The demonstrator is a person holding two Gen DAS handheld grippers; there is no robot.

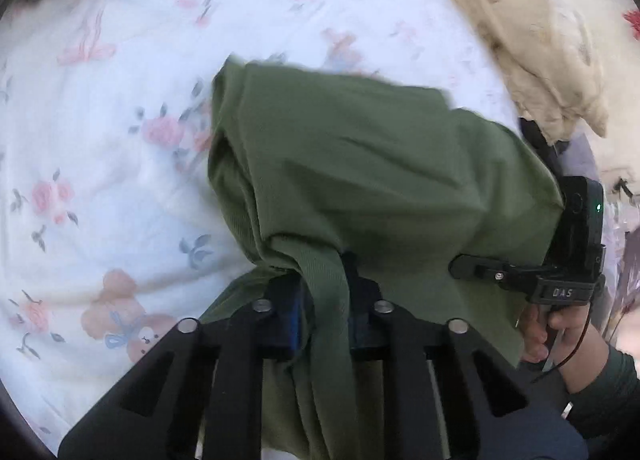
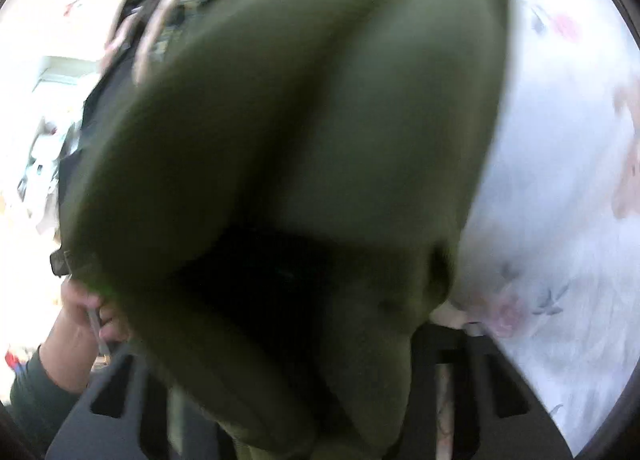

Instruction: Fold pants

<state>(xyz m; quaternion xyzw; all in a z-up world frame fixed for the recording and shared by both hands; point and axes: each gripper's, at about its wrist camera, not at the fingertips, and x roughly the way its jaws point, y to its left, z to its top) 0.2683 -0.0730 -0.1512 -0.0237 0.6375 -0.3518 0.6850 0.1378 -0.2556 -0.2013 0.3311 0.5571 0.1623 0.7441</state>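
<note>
- White bedding (image 1: 120, 108) printed with pink roses and small bears fills the background, with a crumpled cream blanket (image 1: 532, 44) at the upper right of the left wrist view.
- Olive-green pants (image 1: 360, 164) are the biggest thing in both views: a soft ribbed knit, bunched and draped in loose folds, held up between the two tools just above the bedding.
- On the left gripper (image 1: 320, 300), a strip of the green cloth runs down between the black fingers, and the jaws are pinched nearly together on it.
- On the right gripper (image 1: 468, 270), seen from the left camera, a finger lies on the cloth's right edge (its own view is blurred and smothered in green), so I cannot tell how its jaws stand.
- A hand (image 1: 560, 332) in a dark green sleeve grips that tool's handle.
</note>
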